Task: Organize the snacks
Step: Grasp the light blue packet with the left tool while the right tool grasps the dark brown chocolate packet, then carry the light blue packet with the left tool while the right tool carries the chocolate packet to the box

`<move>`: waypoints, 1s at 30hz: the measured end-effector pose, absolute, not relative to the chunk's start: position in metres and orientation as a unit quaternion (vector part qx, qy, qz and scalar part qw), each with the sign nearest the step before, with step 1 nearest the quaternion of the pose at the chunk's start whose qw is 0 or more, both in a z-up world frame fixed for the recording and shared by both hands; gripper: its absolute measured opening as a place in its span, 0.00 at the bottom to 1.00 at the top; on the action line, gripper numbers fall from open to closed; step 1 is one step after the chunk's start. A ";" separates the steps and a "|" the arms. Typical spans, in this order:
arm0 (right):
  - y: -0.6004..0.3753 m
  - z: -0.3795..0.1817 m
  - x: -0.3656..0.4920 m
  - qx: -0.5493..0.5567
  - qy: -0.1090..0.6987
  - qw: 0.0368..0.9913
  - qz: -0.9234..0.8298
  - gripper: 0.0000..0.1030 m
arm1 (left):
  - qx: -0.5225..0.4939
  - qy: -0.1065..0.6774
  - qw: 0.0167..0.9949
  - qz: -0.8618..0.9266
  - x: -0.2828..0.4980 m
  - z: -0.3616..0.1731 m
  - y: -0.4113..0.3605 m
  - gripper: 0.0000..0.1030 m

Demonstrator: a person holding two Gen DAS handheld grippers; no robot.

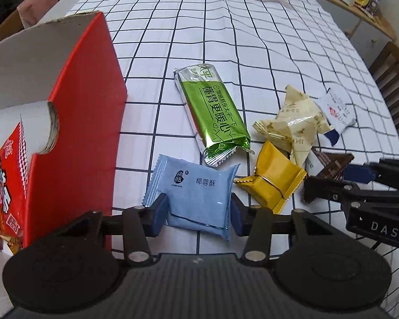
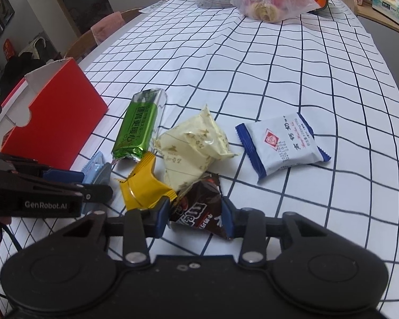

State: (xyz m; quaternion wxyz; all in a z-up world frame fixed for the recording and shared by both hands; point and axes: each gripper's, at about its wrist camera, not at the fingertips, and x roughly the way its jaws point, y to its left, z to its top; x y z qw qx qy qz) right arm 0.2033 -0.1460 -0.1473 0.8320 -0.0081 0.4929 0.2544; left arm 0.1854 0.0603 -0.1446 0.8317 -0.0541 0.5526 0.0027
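Pinching soft wrappers at their near edges, both claws risk a slip: a packet could slide out or swing on the way to the red box (image 1: 77, 122). The left claw (image 1: 198, 210) is closed partway on the blue packet (image 1: 196, 196), pads touching both sides, just right of the box. The right claw (image 2: 196, 212) likewise grips the brown packet (image 2: 199, 207), farther right of the box, beside the yellow packet (image 2: 143, 183), which it could drag along.
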 end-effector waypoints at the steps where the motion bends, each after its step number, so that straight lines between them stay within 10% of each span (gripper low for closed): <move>1: -0.148 -0.147 0.202 -0.005 0.493 0.832 0.253 0.37 | -0.062 0.550 0.833 0.002 0.184 -0.144 0.063 0.44; 30: -0.138 -0.076 0.126 0.014 0.450 0.847 0.282 0.35 | -0.153 0.486 0.860 -0.018 0.131 -0.075 0.104 0.16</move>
